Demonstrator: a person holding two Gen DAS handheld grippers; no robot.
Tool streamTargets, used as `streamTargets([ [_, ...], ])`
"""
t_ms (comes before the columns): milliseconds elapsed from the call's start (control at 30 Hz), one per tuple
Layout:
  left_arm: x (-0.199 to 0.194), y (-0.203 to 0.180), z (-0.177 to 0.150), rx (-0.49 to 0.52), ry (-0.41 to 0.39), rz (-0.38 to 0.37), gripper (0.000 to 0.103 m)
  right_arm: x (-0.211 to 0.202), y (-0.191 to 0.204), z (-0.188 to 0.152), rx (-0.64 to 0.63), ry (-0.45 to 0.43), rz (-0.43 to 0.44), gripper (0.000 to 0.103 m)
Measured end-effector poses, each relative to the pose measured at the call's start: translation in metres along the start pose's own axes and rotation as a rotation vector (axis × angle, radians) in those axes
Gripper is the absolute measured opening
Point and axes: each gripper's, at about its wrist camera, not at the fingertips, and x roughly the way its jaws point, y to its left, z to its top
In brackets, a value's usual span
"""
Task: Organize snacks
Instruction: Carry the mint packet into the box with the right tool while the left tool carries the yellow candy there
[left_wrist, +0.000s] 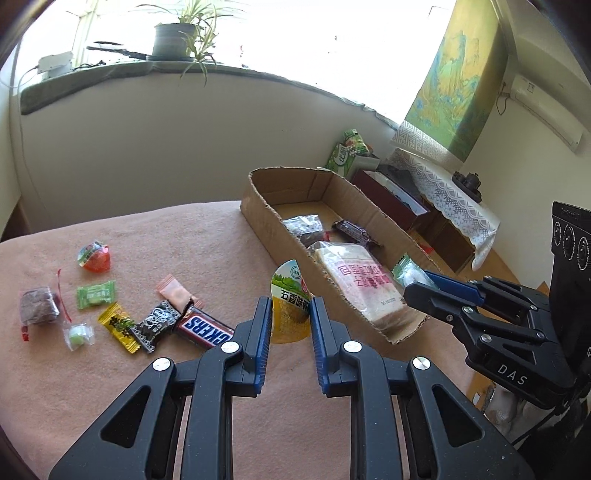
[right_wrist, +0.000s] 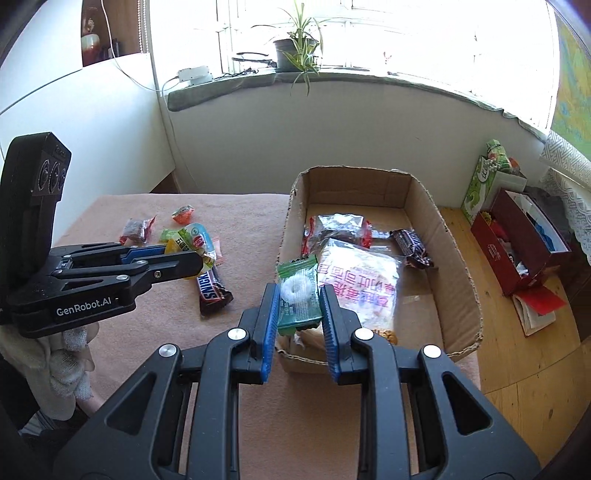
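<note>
My right tool is clamped on a green candy packet over the cardboard box's near end; my left tool clamps a yellow-lidded cup, box just right.

A lived-in room at home

We see a potted plant on the windowsill, with a wall-mounted air conditioner and lace-covered cabinet to its right
</note>
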Motion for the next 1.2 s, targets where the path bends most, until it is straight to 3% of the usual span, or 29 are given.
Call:
streamTargets([
  [467,0.039,-0.05,0.016,0.069,0.02,-0.037,0.019,0.008,-0.072,0.006,0.058,0.018,-0.14,0.023],
  [1033,0.05,-0.07,0.019,0.132,0.03,-0.024,0.021,0.023,-0.089,0.001,0.095,0.044,-0.141,0.024],
  [1100,0.049,-0.07,0.019,0.129,0.029,-0.022,0.03,0.023,-0.089,0.0,0.099,0.044,-0.142,0.027],
  [1133,0.049,-0.07,0.02,0.127,0.026,-0.021,0.038,0.023,-0.089,0.0,0.099,0.043,-0.145,0.034],
  [1167,0.048,-0.069,0.02,0.125,0.024,-0.018,0.044,0.022,-0.089,0.0,0.098,0.04,-0.15,0.048],
  [1200,0.047,-0.069,0.02,0.124,0.023,-0.016,0.045,0.022,-0.089,0.0,0.095,0.036,-0.158,0.055],
])
